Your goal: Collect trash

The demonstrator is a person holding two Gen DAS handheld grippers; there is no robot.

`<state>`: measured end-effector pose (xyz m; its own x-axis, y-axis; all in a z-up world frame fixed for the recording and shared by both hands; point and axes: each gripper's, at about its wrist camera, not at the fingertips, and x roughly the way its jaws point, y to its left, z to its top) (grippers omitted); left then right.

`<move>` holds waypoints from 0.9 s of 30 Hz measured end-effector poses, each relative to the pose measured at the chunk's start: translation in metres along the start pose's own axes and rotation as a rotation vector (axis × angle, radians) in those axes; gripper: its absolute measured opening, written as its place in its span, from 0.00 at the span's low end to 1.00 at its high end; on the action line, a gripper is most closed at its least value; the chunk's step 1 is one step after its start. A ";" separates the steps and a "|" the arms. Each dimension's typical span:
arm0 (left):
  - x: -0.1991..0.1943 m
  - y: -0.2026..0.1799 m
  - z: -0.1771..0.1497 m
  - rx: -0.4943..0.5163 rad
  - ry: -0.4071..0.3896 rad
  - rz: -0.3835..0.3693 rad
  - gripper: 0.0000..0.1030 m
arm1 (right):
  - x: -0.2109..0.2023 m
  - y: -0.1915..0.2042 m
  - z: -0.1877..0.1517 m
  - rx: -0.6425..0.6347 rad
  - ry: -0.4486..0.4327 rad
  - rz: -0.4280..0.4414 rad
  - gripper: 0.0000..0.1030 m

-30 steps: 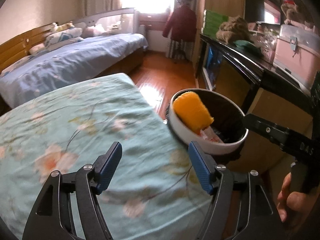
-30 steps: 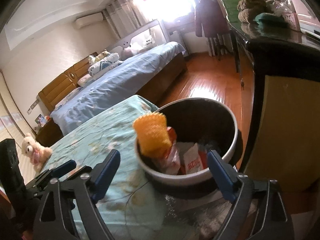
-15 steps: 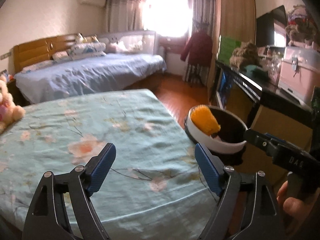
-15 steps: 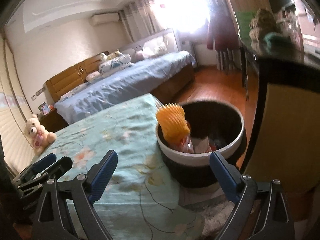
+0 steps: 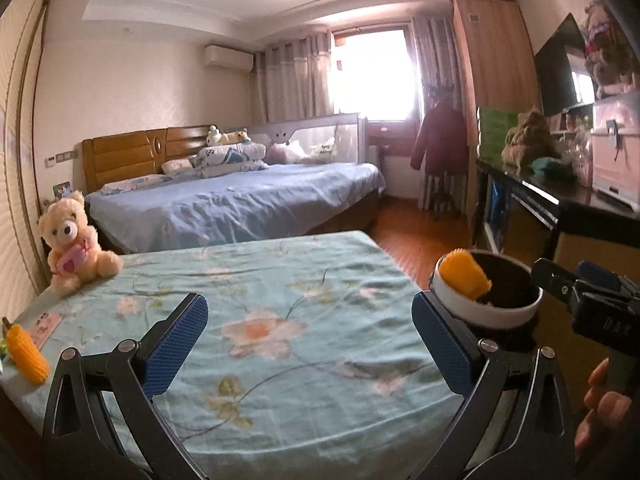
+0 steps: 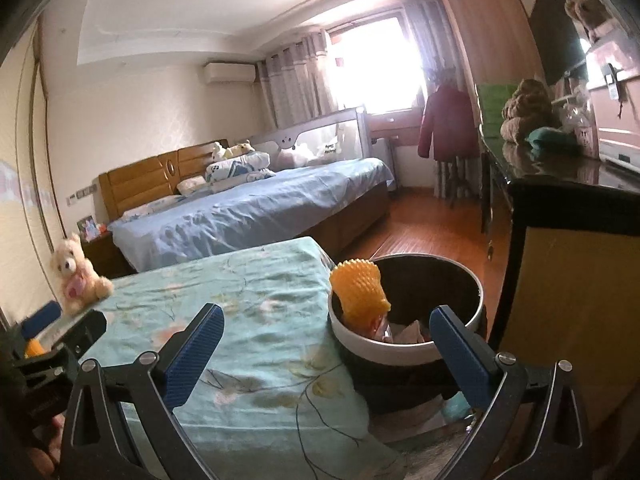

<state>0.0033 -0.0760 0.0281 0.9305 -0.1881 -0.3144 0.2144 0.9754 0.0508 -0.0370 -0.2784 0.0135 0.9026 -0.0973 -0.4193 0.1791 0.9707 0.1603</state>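
Left gripper (image 5: 310, 344) is held above the floral-sheeted bed (image 5: 280, 304), fingers (image 5: 176, 344) wide apart, nothing between them. Right gripper (image 6: 326, 356) is also spread wide and empty, hovering near the bed's right edge, with its right finger in front of the trash bin (image 6: 404, 350).

The bin is dark with a white rim and stands on the floor just beside the bed's right side, between the bed and a dark cabinet (image 6: 568, 216). A yellow foam net sleeve (image 6: 360, 294) sticks up out of the bin, leaning on the rim nearest the bed. Crumpled wrappers (image 6: 400, 330), red and white, lie inside the bin below it. In the left wrist view the same bin (image 5: 492, 312) sits to the right of the right finger, and the right gripper's tip (image 5: 560, 284) pokes in past it; a hand (image 5: 600, 404) shows at the lower right edge.

At the bed's left edge lies a yellow corn-shaped item (image 5: 26, 354), well apart from the bin; cannot tell if it is a toy or trash. A small pink card (image 5: 46, 322) lies just beside it. A teddy bear (image 5: 74, 242) sits upright at the far left corner of the floral bed. Behind it is a second bed with blue sheets (image 5: 240, 200).
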 end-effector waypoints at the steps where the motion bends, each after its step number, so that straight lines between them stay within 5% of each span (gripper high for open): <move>1: -0.001 0.000 -0.003 0.004 0.002 0.013 1.00 | 0.000 0.001 -0.003 -0.002 -0.007 -0.004 1.00; 27: 0.000 0.007 -0.017 0.002 0.009 0.061 1.00 | 0.004 0.020 -0.021 -0.050 -0.014 0.002 1.00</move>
<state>-0.0005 -0.0670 0.0128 0.9393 -0.1274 -0.3187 0.1579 0.9848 0.0717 -0.0377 -0.2551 -0.0037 0.9083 -0.0979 -0.4067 0.1577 0.9806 0.1161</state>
